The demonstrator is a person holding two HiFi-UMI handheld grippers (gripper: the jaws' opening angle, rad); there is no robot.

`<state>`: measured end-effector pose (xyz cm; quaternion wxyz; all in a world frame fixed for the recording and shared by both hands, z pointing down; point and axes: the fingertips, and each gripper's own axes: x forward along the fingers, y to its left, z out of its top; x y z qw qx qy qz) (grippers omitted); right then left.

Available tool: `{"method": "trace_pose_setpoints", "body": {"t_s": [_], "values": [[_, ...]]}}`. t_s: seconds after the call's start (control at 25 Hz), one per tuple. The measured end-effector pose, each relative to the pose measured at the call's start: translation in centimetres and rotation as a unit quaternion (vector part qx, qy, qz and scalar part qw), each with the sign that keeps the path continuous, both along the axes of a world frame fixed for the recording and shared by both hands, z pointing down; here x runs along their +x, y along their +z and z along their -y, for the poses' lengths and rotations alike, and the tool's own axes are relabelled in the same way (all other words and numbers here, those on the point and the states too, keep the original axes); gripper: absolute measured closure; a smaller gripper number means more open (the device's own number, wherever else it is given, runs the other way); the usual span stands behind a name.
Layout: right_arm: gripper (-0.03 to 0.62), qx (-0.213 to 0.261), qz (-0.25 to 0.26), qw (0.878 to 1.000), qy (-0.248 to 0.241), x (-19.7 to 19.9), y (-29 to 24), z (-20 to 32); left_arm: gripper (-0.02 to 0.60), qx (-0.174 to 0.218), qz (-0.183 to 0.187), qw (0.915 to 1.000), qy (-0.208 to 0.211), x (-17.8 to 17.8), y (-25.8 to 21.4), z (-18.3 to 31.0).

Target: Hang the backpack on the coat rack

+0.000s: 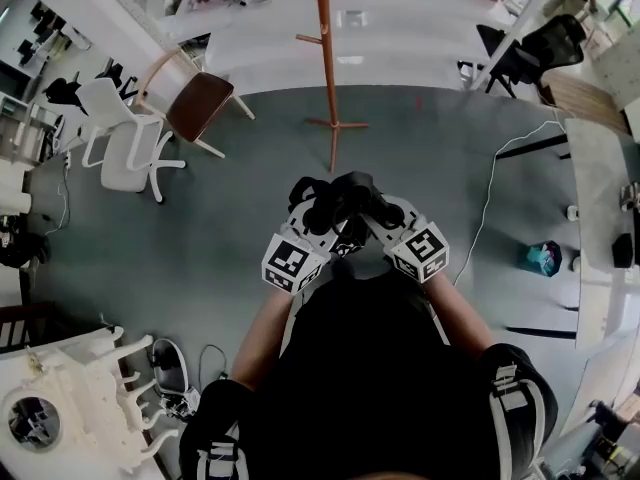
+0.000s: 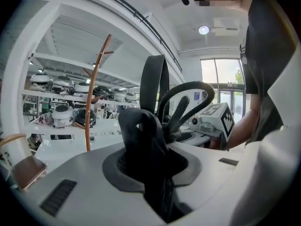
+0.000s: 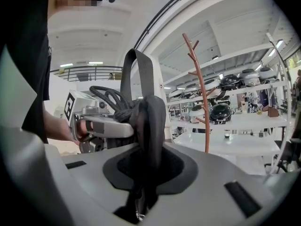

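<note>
I hold a black backpack [image 1: 372, 368] up in front of the person's body with both grippers. My left gripper [image 1: 318, 208] is shut on a fold of its black fabric [image 2: 141, 135], with the strap loops [image 2: 162, 84] rising just beyond the jaws. Beside it, my right gripper [image 1: 376, 206] is shut on another fold of the fabric [image 3: 148, 124]. The two grippers nearly touch; each view shows the other's marker cube [image 2: 218, 119] [image 3: 70, 107]. The reddish-brown wooden coat rack [image 1: 328, 58] stands ahead on the grey carpet, apart from the backpack, and shows with bare pegs [image 2: 92, 91] [image 3: 200, 88].
A chair with a brown seat [image 1: 200, 103] and a white office chair [image 1: 125, 153] stand to the left of the rack. A white table [image 1: 600, 228], a teal item [image 1: 545, 258] and a floor cable [image 1: 490, 198] are at right. White furniture [image 1: 80, 398] stands at lower left.
</note>
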<state>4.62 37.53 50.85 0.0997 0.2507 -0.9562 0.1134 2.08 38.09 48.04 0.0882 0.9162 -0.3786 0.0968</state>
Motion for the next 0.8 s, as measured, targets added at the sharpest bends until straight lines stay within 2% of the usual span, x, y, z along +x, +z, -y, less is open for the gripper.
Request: {"method": "trace_pose_setpoints", "body": {"t_s": [0.4, 0.8], "values": [[0.511, 0.016, -0.011, 1.000, 0.016, -3.1, -0.4, -0.2, 0.476, 0.010, -0.015, 0.9998, 0.012, -3.3, -0.1, -0.1], [0.511, 0.007, -0.021, 0.999, 0.034, -1.9, -0.1, 2.2, 0.476, 0.002, -0.020, 0.9994, 0.028, -2.2, 0.0, 2.5]]}}
